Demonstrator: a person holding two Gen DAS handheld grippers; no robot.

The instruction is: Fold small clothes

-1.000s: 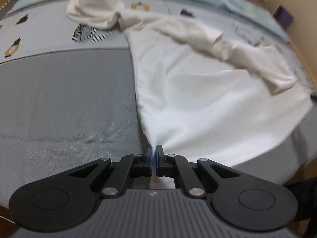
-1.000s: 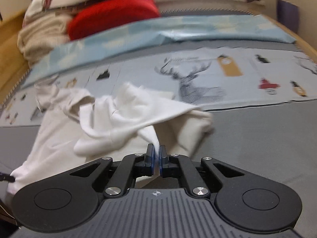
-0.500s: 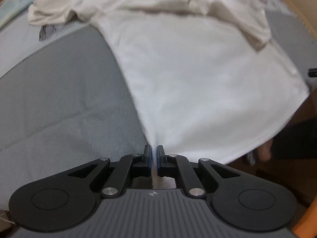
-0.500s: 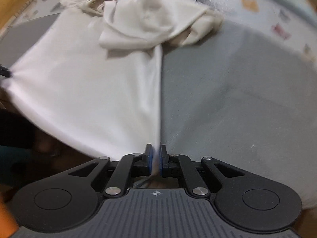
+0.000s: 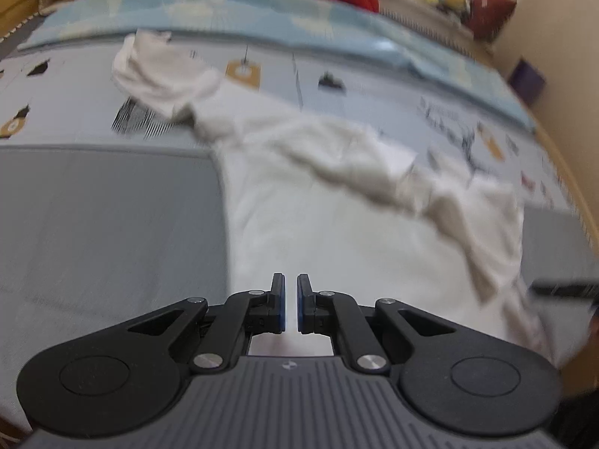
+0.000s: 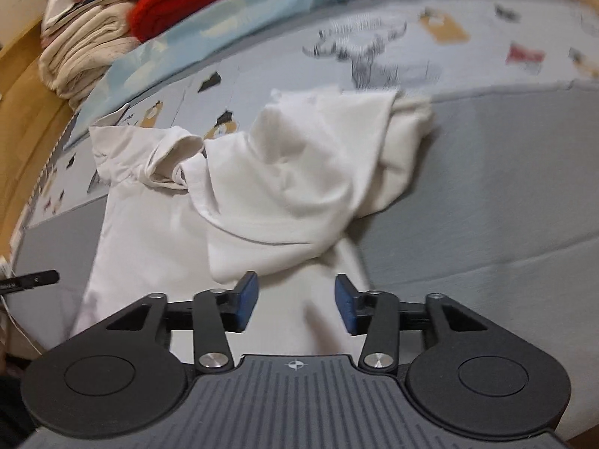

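Left gripper (image 5: pixel 290 301): jaws nearly together, narrow gap; whether shirt hem is pinched between pads cannot be told from blurred view. Right gripper (image 6: pixel 296 305): jaws opening, blue pads wide apart, shirt fabric lying between them, pads not pressing it. White shirt (image 6: pixel 232 202) spread on bed (image 6: pixel 486 194), lower half flat on grey cover, upper part and sleeves bunched toward printed sheet (image 5: pixel 67 86). Beyond: pale blue blanket (image 5: pixel 232 11), red cushion (image 6: pixel 176 3), stack of beige folded cloth (image 6: pixel 82 52).
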